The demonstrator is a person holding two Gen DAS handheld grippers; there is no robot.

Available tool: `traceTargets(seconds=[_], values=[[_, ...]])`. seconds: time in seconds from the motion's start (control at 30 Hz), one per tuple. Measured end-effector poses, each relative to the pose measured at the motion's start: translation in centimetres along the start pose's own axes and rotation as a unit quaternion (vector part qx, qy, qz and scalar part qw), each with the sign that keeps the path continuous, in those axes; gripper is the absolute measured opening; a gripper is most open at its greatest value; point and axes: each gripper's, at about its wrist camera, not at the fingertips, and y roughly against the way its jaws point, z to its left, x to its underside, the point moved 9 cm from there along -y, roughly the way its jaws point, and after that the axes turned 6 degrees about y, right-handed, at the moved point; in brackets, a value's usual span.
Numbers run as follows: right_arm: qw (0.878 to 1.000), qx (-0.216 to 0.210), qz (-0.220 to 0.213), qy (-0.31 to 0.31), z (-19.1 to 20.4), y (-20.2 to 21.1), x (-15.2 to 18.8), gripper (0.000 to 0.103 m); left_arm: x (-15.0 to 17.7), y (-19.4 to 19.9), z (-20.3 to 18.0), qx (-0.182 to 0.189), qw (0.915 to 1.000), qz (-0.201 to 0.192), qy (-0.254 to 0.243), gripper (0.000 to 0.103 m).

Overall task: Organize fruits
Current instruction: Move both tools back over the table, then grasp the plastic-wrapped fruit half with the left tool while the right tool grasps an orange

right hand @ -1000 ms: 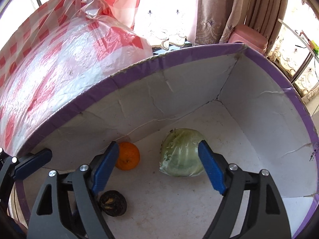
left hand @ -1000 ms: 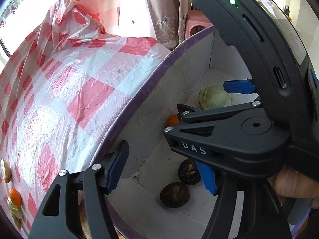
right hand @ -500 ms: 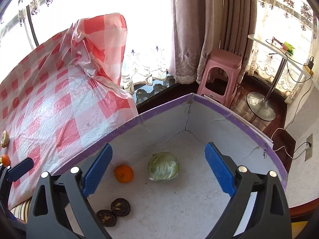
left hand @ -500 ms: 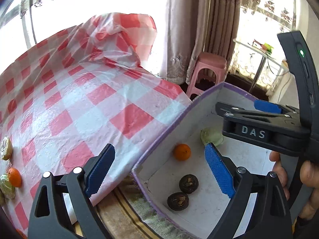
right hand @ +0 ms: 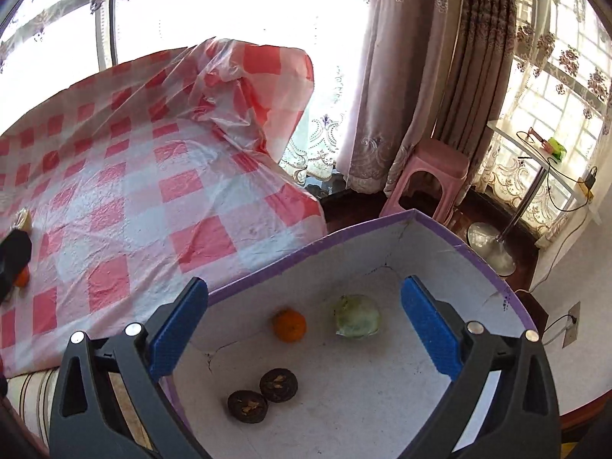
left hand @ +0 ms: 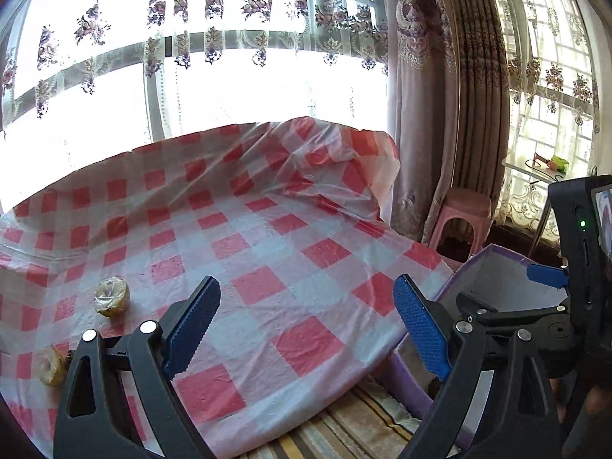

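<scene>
A white box with a purple rim (right hand: 440,225) holds an orange (right hand: 289,324), a pale green wrapped fruit (right hand: 357,315) and two dark brown fruits (right hand: 278,384). My right gripper (right hand: 302,332) is open and empty above the box. My left gripper (left hand: 306,325) is open and empty above the red-checked tablecloth (left hand: 267,252), left of the box (left hand: 493,267). Two yellowish wrapped fruits (left hand: 111,300) lie on the cloth at the left, one near the left edge (left hand: 51,365). The right gripper also shows in the left wrist view (left hand: 547,279).
A pink stool (right hand: 432,176) and curtains (right hand: 420,57) stand behind the box. A small white table on a metal stand (right hand: 535,153) is at the right. A small orange (right hand: 22,277) lies on the cloth at the far left.
Both grippers have risen and pulled back from the box. The left gripper has swung left over the tablecloth; the box fruits have not moved.
</scene>
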Motion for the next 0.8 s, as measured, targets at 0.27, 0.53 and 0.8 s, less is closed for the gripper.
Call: traceTargets(seconds=[0.27, 0.53, 0.8], values=[[0.994, -0.102, -0.025, 0.025, 6.5, 2.1, -0.3, 0.101, 0.7, 2.8, 6.4, 0.029, 0.9983, -0.002, 0.051, 0.093], [0.98, -0.187, -0.031, 0.065, 14.8, 5.0, 0.7, 0.101, 1.8, 4.6, 15.9, -0.049, 0.9939, 0.002, 0.099, 0.093], [0.952, -0.257, -0.035, 0.162, 24.1, 8.8, 3.2, 0.101, 4.2, 6.7, 26.8, -0.125, 0.9761, 0.009, 0.178, 0.093]])
